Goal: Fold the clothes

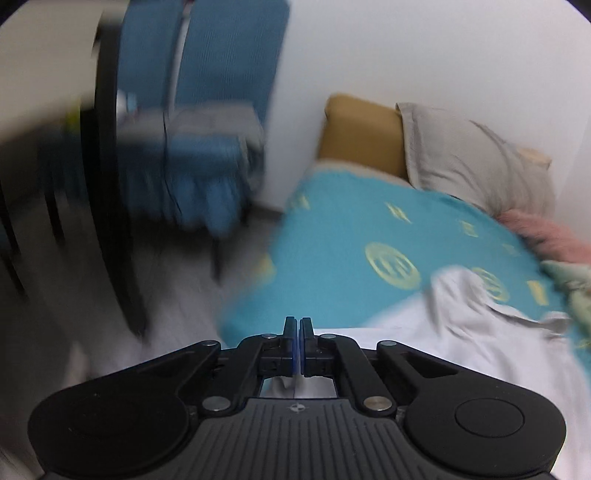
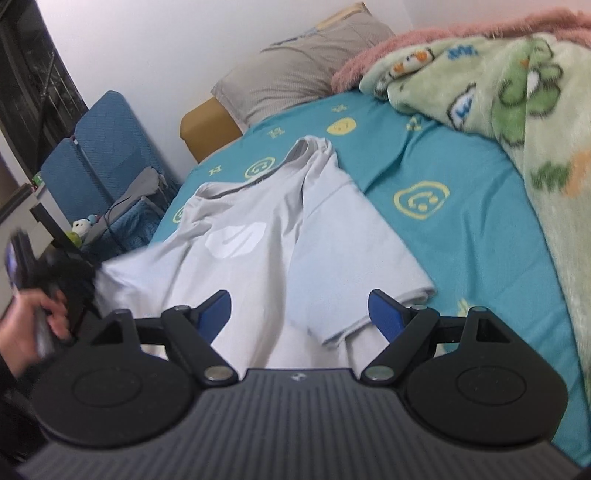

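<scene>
A white T-shirt [image 2: 266, 236] with a pale logo lies on the teal bed sheet [image 2: 461, 155], collar toward the pillows, its right sleeve folded inward. My right gripper [image 2: 300, 312] is open and empty, hovering just above the shirt's lower part. My left gripper [image 1: 298, 328] is shut on white shirt fabric [image 1: 424, 354] at the bed's left edge; in the right wrist view it [image 2: 70, 284] holds the shirt's left side, lifted. The left wrist view is blurred.
A green cartoon blanket [image 2: 517, 103] and pink fleece [image 2: 443, 33] are heaped at the right. A grey pillow [image 2: 295, 70] leans on the tan headboard [image 2: 207, 125]. Blue folding chairs [image 2: 103, 147] with clutter stand left of the bed, by a dark frame [image 1: 110, 184].
</scene>
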`<state>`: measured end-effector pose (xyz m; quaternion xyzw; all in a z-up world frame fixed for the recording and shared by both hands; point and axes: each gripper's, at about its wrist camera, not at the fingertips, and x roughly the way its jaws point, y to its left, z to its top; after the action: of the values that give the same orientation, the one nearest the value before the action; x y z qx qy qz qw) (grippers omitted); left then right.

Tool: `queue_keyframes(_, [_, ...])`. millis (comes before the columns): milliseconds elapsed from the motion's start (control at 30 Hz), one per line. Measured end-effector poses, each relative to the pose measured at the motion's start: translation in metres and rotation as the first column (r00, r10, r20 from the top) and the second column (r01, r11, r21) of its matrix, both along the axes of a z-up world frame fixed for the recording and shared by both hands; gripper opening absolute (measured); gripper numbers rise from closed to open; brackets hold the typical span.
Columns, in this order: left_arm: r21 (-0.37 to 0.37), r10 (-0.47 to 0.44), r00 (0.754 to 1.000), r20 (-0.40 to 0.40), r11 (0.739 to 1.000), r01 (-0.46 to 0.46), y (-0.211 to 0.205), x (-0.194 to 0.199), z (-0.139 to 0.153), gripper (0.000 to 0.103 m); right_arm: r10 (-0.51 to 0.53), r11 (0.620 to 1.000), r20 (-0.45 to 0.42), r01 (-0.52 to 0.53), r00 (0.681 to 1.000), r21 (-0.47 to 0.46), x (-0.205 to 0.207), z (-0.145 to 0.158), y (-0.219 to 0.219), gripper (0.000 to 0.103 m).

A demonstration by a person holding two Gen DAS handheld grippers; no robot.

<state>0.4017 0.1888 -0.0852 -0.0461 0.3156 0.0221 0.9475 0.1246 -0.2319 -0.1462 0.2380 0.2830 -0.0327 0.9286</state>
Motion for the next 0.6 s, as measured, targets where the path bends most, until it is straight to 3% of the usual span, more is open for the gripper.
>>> queue_keyframes(67, [0.094,0.074,0.997,0.023,0.993,-0.076,0.006,0.025,0.012,0.001,-0.008,0.999,0.01,0.008,1.0,-0.033,0.006,-0.003,0.0,0.083])
queue_keyframes(167, [0.254,0.233,0.971,0.046,0.938,-0.237,0.009,0.058,0.013,0.0,-0.017,0.997,0.012,0.018,1.0,-0.072,0.014,-0.008,-0.002,0.083])
queue_keyframes(200, [0.256,0.261,0.965,0.038,0.93,-0.262,0.012,0.064,0.008,0.001,-0.018,0.996,0.009,0.019,1.0,-0.082,0.017,-0.009,-0.003,0.083])
queue_keyframes(233, [0.228,0.272,0.962,0.025,0.935,-0.271,0.015,0.068,0.004,0.001,-0.022,0.996,0.007,0.023,1.0,-0.09,0.019,-0.011,-0.004,0.083])
queue_keyframes(300, [0.15,0.252,0.968,0.012,0.956,-0.251,0.017,0.064,-0.005,0.012,-0.028,0.994,0.01,0.028,1.0,-0.101,0.02,-0.012,-0.007,0.083])
queue_keyframes(433, [0.132,0.111,0.994,-0.01,0.985,-0.109,-0.014,0.031,-0.018,0.032,-0.032,0.993,0.017,0.033,0.999,-0.112,0.024,-0.014,-0.01,0.083])
queue_keyframes(500, [0.069,0.063,0.998,0.001,0.996,-0.063,-0.033,-0.003,-0.018,0.062,-0.027,0.993,0.023,0.03,0.999,-0.115,0.025,-0.014,-0.009,0.083])
queue_keyframes(600, [0.027,-0.019,0.999,0.029,0.999,0.018,-0.07,-0.068,-0.02,0.076,-0.019,0.992,0.04,0.024,0.999,-0.126,0.022,-0.009,-0.007,0.083])
